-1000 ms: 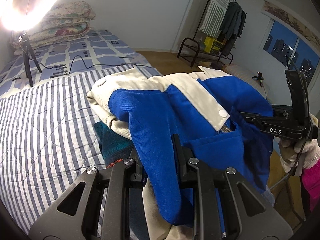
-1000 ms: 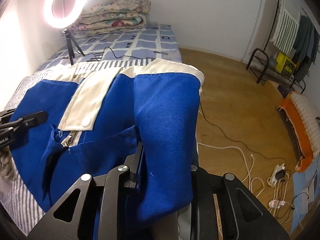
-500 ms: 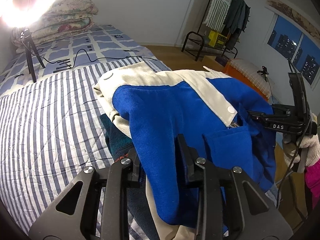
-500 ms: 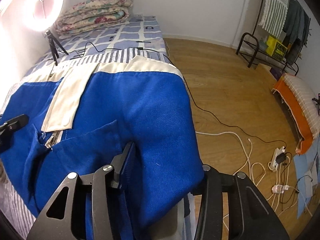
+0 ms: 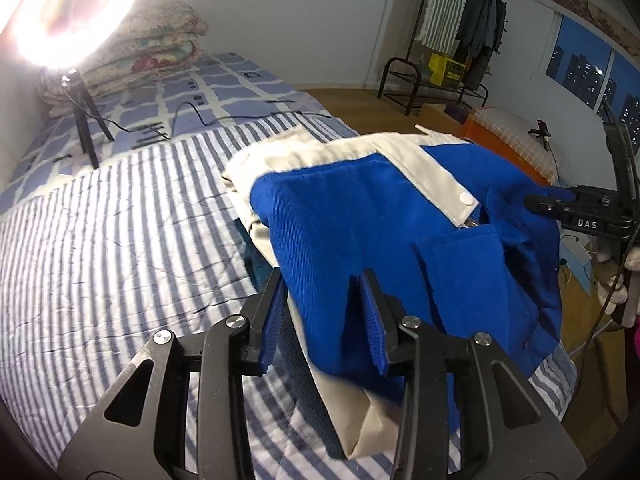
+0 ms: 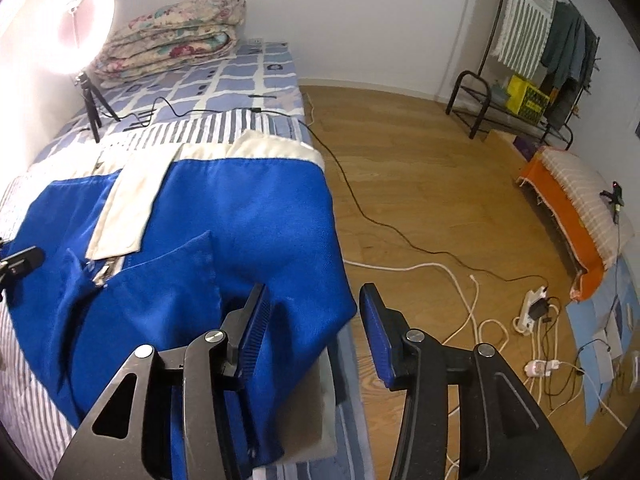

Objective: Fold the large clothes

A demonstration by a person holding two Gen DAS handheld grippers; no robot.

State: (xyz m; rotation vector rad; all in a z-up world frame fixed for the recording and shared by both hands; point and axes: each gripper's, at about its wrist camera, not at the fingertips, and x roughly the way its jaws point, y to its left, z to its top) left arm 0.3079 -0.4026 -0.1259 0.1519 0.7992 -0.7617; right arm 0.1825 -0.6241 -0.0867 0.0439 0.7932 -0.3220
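At the far left a lit ring light (image 5: 72,8) stands on a small tripod on the bed, in front of folded floral quilts (image 6: 172,36) stacked against the wall. The striped bedspread (image 5: 112,240) runs across toward the blue jacket (image 5: 360,216), which lies bunched on the bed at its near edge by the wooden floor (image 6: 420,168). The jacket is bright blue with a cream collar band and a cream placket (image 6: 128,208) carrying a round snap; below the placket a metal zipper end (image 6: 105,274) shows, and a blue flap with stitched edges is folded over the front. A cream lining peeks out under the hem. The left gripper (image 5: 324,312) has its jaws opening, with a fold of the blue cloth between them; the right-hand pad still seems to touch the cloth, the left-hand one stands clear of it. The right gripper (image 6: 312,320) also has its jaws opening: the jacket's edge lies between them, against the left pad only, with a wide gap to the other. White cables (image 6: 472,304) trail over the floor, and a clothes rack (image 6: 532,40) stands at the far right.
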